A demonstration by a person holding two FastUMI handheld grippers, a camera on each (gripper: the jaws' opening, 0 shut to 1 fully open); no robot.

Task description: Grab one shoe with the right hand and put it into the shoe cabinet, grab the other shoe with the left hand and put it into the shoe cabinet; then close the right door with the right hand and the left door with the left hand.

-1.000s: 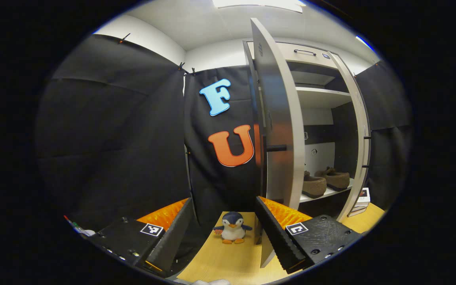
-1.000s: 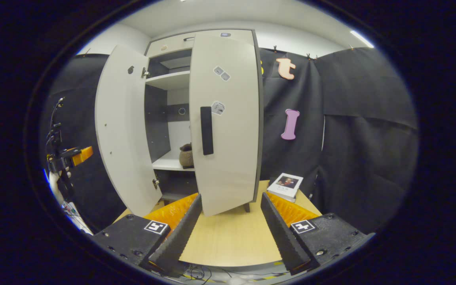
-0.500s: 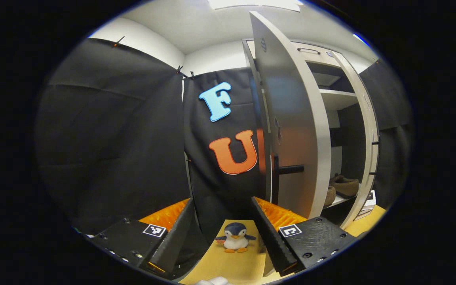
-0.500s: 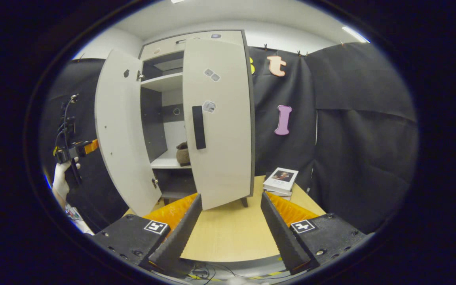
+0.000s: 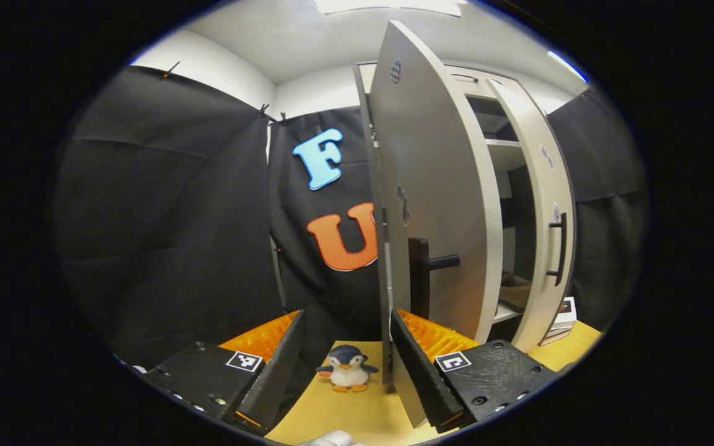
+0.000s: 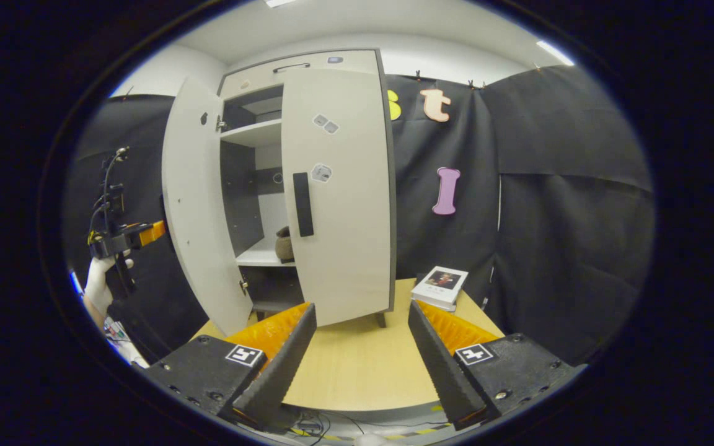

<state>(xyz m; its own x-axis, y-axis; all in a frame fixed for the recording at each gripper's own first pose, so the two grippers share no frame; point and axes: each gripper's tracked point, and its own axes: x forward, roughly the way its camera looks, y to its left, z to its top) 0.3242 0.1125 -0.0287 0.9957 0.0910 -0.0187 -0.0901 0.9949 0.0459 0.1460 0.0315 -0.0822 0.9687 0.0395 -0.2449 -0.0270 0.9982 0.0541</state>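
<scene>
Step in hand: closing left door [image 5: 431, 204]. Keep left gripper [image 5: 348, 365], jaws spread and empty, behind door's outer face at 1 o'clock; push steadily, clear of handle [image 5: 422, 279]. Right gripper [image 6: 360, 365]: jaws spread, idle. Right door [image 6: 338, 198] nearly shut. Shoe [image 6: 284, 243] on cabinet shelf [image 6: 261, 257].

We count one shoe cabinet [image 6: 332, 62] with two doors, left [image 6: 199, 210] and right [image 6: 344, 223]; one shoe [image 6: 284, 243]; one toy penguin [image 5: 346, 368]; one book stack [image 6: 439, 287].
</scene>
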